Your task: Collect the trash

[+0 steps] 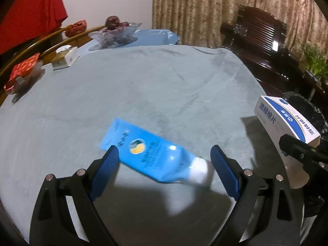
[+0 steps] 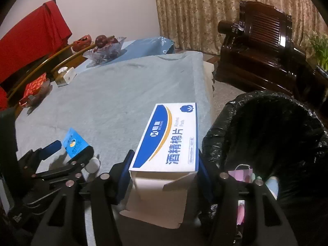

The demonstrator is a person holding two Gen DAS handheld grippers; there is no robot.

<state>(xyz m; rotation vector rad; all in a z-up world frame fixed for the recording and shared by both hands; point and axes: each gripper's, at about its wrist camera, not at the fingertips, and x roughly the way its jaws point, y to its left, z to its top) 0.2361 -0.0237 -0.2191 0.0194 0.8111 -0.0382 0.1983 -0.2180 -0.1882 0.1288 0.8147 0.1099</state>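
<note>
While the right gripper (image 2: 164, 176) clamps a white and blue box of alcohol pads (image 2: 166, 139) between its blue pads, holding it above the near edge of the table (image 1: 143, 78), the left gripper (image 1: 164, 157) hovers with its jaws spread wide and nothing gripped. A bright blue tube with a white cap (image 1: 147, 149) lies flat on the grey-blue cloth just beyond the left gripper's fingertips, set crosswise to them, cap toward its right finger. Whether the fingers touch the tube I cannot tell; the tube is blurred. Immediately to the right of the box-holding gripper stands a bin lined with a black bag (image 2: 266, 135), its mouth open, with pink paper and other scraps inside. Far ahead of both tools, at the table's back left, sit a glass bowl of dark red fruit (image 1: 114, 30), a small tissue box (image 1: 65, 58) and a red packet (image 1: 24, 69). A dark wooden armchair (image 2: 262, 47) stands beyond the bin, before patterned curtains.
</note>
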